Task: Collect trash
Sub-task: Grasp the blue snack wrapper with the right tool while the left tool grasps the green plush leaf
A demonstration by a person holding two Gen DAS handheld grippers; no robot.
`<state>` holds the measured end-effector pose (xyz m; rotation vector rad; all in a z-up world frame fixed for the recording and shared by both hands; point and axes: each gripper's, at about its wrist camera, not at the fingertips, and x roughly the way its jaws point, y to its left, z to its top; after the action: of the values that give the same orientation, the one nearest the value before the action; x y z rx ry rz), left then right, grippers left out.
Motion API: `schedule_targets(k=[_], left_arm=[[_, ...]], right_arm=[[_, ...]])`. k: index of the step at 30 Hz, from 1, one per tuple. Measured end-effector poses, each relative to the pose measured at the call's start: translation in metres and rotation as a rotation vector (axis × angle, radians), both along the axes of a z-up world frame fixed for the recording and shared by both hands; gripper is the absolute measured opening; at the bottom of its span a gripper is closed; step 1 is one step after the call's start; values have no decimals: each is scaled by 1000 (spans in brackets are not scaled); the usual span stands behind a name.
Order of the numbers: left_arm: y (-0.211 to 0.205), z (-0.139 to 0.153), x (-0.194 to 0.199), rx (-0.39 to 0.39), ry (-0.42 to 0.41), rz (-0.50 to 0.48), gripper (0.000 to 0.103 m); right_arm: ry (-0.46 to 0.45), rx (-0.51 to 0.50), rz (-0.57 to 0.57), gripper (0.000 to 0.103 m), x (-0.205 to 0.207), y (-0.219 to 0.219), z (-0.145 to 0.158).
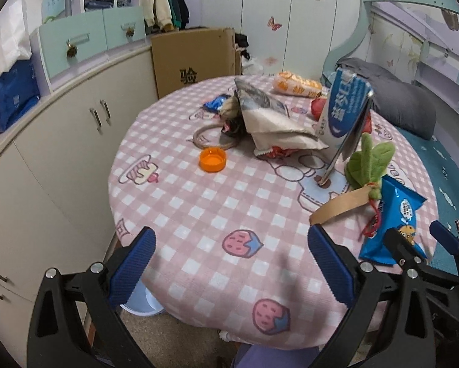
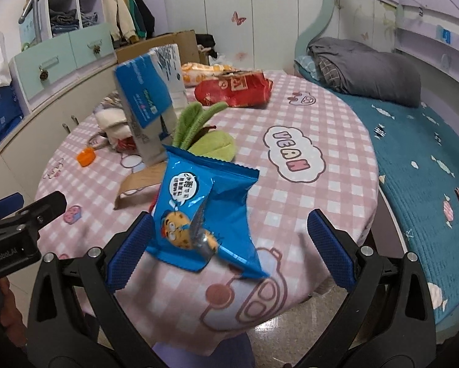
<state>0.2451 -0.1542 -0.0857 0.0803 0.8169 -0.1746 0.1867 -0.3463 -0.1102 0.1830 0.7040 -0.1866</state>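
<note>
A blue snack wrapper (image 2: 205, 214) with a cartoon cookie lies on the near edge of the round table with the pink checked cloth (image 2: 306, 214). It lies between the blue pads of my open right gripper (image 2: 231, 248), whose left pad (image 2: 131, 251) is beside the wrapper's edge. The left wrist view shows the same wrapper (image 1: 392, 214) with the right gripper (image 1: 421, 242) around its near end. My left gripper (image 1: 232, 263) hangs open and empty over the table's front edge. Further back are an orange bottle cap (image 1: 212, 159), a blue-and-white milk carton (image 1: 346, 107), a crumpled grey bag (image 1: 269, 116), a red snack bag (image 2: 235, 89) and an orange snack bag (image 1: 297, 84).
A green plush toy (image 2: 205, 135) and a brown paper strip (image 1: 337, 205) lie just behind the wrapper. Cream cabinets (image 1: 60, 159) curve along the left, with a cardboard box (image 1: 195, 58) behind the table. A bed with a teal cover (image 2: 419, 165) is on the right. A white bin (image 1: 140, 303) stands under the table.
</note>
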Motion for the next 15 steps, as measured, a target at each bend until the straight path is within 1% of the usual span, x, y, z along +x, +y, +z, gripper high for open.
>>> schedule_targets(k=[3, 4, 5, 6, 7, 8, 9, 10, 11, 15], left_arm=[[0, -5, 7, -8, 30, -5, 97], [-1, -6, 8, -13, 40, -9, 97], [-1, -7, 8, -17, 44, -12, 97], [-2, -7, 10, -25, 52, -16, 97], [-3, -6, 10, -32, 58, -20, 97], [-4, -5, 11, -43, 64, -26, 97], [-6, -3, 11, -62, 69, -37, 97], [-9, -1, 10, -73, 70, -46, 97], [-13, 3, 9, -88, 67, -65, 97], [-37, 13, 6, -93, 44, -115, 97]], right_arm=[[3, 14, 15, 91, 6, -2, -1], [4, 28, 25, 85, 8, -2, -1], [5, 53, 45, 71, 10, -3, -1], [6, 78, 62, 61, 12, -4, -1], [1, 107, 78, 39, 12, -5, -1], [-5, 144, 98, 25, 11, -7, 0], [-7, 158, 105, 23, 10, -8, 1], [-10, 163, 108, 17, 8, -9, 3], [-17, 158, 108, 14, 6, -10, 5], [-46, 162, 88, 13, -7, -23, 16]])
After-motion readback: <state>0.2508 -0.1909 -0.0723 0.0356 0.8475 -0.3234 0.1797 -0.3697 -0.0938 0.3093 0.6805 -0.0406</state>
